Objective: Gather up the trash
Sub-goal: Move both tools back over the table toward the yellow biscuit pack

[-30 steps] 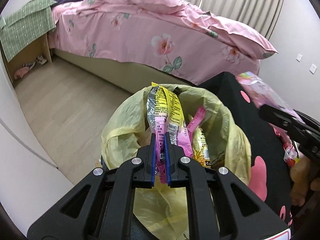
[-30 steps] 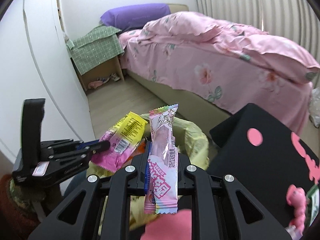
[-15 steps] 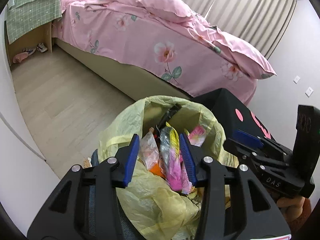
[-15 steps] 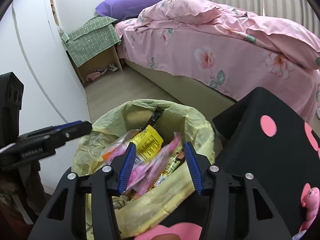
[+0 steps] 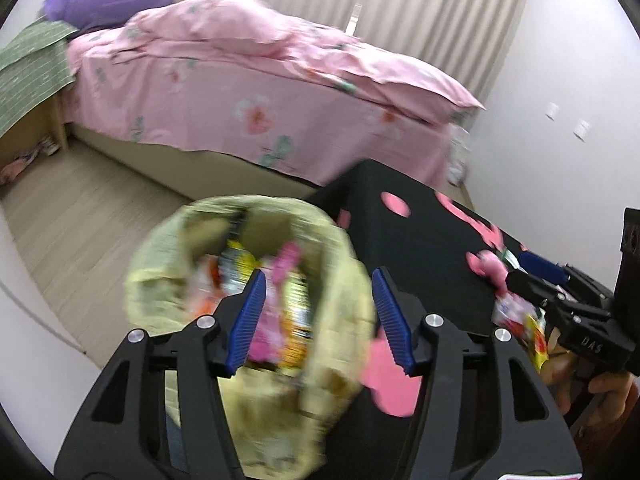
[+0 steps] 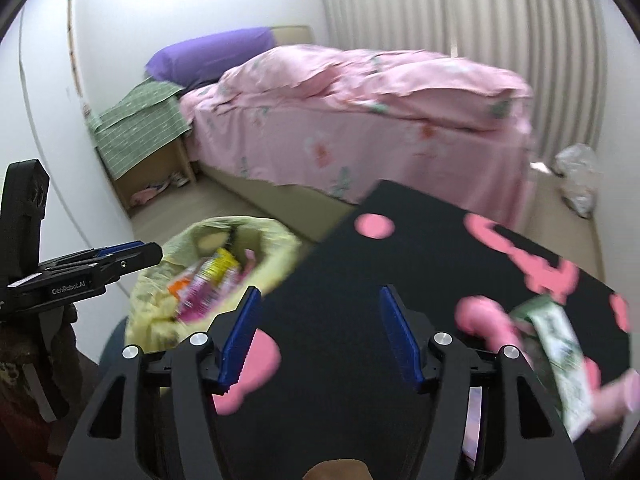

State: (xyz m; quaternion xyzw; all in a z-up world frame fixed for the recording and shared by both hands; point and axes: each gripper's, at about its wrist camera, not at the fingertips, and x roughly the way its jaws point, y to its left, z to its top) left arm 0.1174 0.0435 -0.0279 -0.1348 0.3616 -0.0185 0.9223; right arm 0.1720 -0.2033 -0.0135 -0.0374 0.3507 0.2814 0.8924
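A bin lined with a yellow bag stands left of a black table with pink shapes. Several snack wrappers lie inside it. My left gripper is open and empty over the bin's right rim. My right gripper is open and empty over the table, right of the bin. A green and white wrapper lies on the table at right beside a pink toy. More wrappers lie by the right gripper in the left wrist view.
A bed with pink floral bedding runs along the back. A nightstand under a green cloth stands at left. A white wall is close on the left. A clear plastic bag lies on the floor far right.
Both grippers opened and dropped their wrappers into the bin. Both views have since swung right, with the right gripper now over the table. The view is motion-blurred.
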